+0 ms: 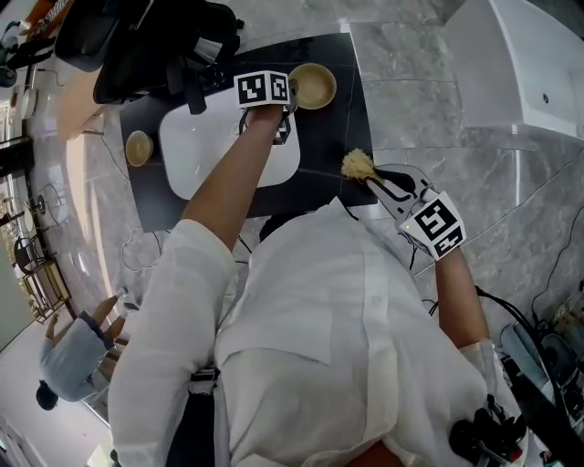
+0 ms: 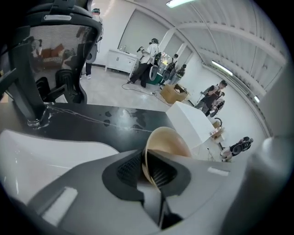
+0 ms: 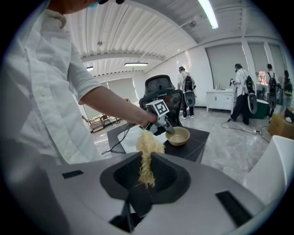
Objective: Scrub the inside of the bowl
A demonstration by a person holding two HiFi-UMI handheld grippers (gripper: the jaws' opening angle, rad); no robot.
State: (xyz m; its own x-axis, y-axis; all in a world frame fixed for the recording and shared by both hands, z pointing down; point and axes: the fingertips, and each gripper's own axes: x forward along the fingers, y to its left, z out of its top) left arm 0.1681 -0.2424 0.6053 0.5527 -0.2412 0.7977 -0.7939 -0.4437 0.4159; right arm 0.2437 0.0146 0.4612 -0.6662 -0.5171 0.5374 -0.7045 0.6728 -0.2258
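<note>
Two tools busy: my left tool (image 1: 290,102) is pinched onto the rim of the tan round bowl (image 1: 315,87), which sits on the black desk (image 1: 351,137) beside a white rounded tray (image 1: 196,150). My right tool (image 1: 372,180) is clamped on a straw-coloured fibre scrubber (image 1: 358,164), apart from the bowl.

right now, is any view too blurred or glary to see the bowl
Head view: sharp, even light, bowl clear; left gripper view: corners dark, lines bowed, bowl close yet sharp; right gripper view: lamp glares overhead, bowl small but clear.
</note>
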